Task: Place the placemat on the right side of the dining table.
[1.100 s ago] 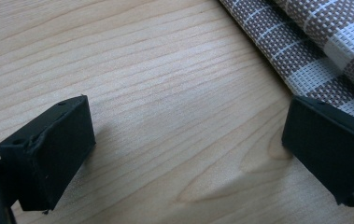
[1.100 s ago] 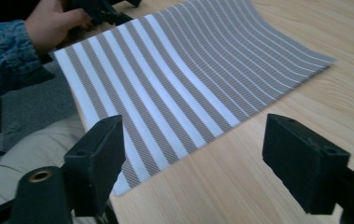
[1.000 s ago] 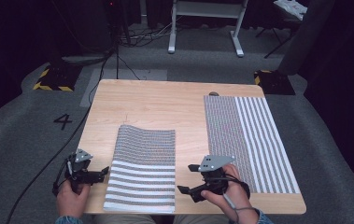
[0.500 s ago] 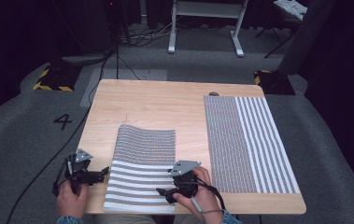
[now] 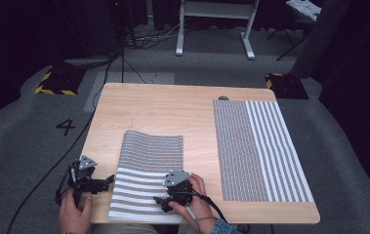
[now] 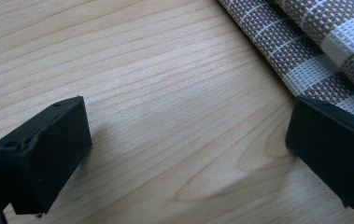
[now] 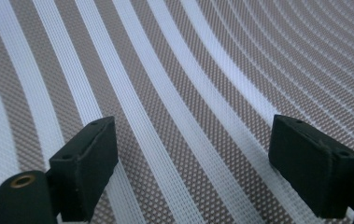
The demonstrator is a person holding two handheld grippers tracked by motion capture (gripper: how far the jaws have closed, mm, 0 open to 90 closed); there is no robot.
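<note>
A brown-and-white striped woven placemat [image 5: 146, 178] lies at the table's front, its near edge hanging slightly over the table front. My left gripper [image 5: 108, 180] sits open on the bare wood just left of the mat; in the left gripper view the mat's edge [image 6: 305, 51] reaches its right jaw, wood between the jaws. My right gripper [image 5: 159, 201] hovers open over the mat's front right part, its jaws wide apart above the white stripes [image 7: 184, 116]. A second, larger striped placemat [image 5: 260, 146] lies flat on the right side of the table.
The wooden table [image 5: 173, 109] has bare wood at the back and left. A small dark object [image 5: 223, 98] rests at the big mat's far corner. Cables [image 5: 51, 170] trail on the grey floor to the left; a white stand [image 5: 212, 24] is behind.
My right gripper has moved left from the gap between the two mats onto the front right part of the near mat. The left gripper has stayed put.
</note>
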